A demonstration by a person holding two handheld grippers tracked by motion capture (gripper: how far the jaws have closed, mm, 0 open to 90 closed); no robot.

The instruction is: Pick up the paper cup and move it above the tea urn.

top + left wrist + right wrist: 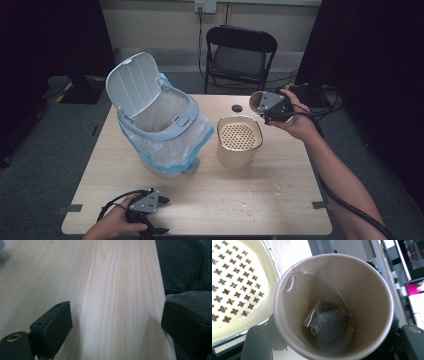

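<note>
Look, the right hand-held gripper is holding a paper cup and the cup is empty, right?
Not quite. The right hand-held gripper does hold the paper cup, but it is not empty: the right gripper view shows a wet tea bag lying inside it.

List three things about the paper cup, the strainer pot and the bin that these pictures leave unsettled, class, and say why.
- Paper cup: liquid level unclear in the right gripper view; the wet tea bag covers the bottom.
- Strainer pot: contents below hidden in the high view by its perforated insert.
- Bin: bottom hidden in the high view by its liner and front rim.
</note>
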